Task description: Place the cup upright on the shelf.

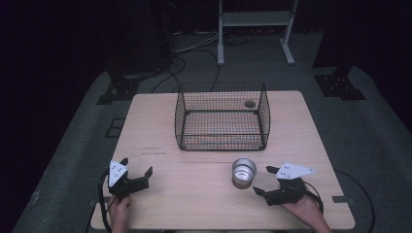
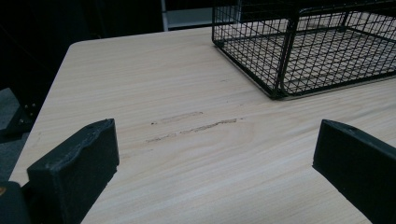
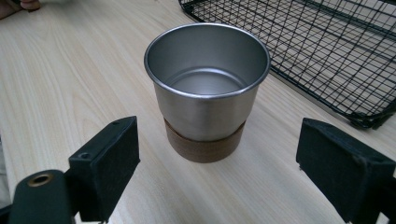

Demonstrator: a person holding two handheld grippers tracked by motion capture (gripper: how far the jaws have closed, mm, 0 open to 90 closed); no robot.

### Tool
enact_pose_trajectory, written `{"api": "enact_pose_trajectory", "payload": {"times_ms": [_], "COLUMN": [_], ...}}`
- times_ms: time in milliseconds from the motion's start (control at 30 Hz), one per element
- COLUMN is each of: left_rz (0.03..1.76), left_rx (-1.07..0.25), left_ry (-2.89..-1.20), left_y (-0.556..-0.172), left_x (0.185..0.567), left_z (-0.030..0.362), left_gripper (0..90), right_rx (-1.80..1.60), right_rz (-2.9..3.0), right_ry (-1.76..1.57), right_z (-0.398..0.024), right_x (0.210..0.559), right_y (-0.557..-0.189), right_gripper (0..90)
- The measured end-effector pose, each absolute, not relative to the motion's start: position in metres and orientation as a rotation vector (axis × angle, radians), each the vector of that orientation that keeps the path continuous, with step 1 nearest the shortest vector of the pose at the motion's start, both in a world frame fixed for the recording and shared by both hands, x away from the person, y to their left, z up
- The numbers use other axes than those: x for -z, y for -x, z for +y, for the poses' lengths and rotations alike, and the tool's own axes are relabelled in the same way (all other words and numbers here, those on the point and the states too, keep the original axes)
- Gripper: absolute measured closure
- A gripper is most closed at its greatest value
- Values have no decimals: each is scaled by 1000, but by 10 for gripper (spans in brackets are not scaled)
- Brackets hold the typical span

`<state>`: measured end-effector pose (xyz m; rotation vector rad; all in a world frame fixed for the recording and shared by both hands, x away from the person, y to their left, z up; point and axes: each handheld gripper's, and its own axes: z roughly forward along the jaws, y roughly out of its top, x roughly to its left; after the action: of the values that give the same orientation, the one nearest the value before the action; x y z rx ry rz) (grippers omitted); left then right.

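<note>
A steel cup (image 1: 243, 172) (image 3: 207, 88) with a brown base band stands upright and empty on the wooden table (image 1: 194, 194), just in front of a black wire basket (image 1: 222, 116) (image 2: 308, 46) (image 3: 317, 42). My right gripper (image 1: 265, 180) (image 3: 219, 172) is open, its jaws pointing at the cup from a short distance to the cup's right, touching nothing. My left gripper (image 1: 136, 166) (image 2: 215, 172) rests open at the table's near left, over bare wood with nothing between its jaws.
A small dark round object (image 1: 249, 103) lies in the basket's far right corner. Scuff marks (image 2: 196, 126) streak the wood ahead of the left gripper. A metal stand (image 1: 255, 29) and cables lie on the floor beyond the table.
</note>
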<state>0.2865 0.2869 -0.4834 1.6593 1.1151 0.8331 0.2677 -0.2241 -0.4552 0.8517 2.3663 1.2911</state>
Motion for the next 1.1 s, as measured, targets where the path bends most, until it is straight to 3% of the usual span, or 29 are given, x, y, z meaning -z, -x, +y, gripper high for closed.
{"api": "enact_pose_trajectory", "payload": {"times_ms": [533,633,800,1000,1100], "left_rz": [1117,1115,1114,1113,1115], "left_rx": [-834,-834,-834,-835,-831], "left_ry": [-1657,-1658,-1658,-1660,-1658], "left_y": [-286,-286,-286,-286,-286], "left_x": [483,483,483,483,483], "left_z": [287,287,286,286,287], "left_gripper": [0,0,0,0,0], "right_rx": [-1265,-1260,-1274,-1275,-1266], "right_rz": [2394,2408,2419,2418,2411], "right_ry": [-891,-885,-872,-859,-855], "right_z": [-202,-197,-188,-180,-180], "right_x": [462,463,463,463,464], "right_y": [-286,-288,-293,-299,-301], "right_gripper": [85,30,28,60,122]}}
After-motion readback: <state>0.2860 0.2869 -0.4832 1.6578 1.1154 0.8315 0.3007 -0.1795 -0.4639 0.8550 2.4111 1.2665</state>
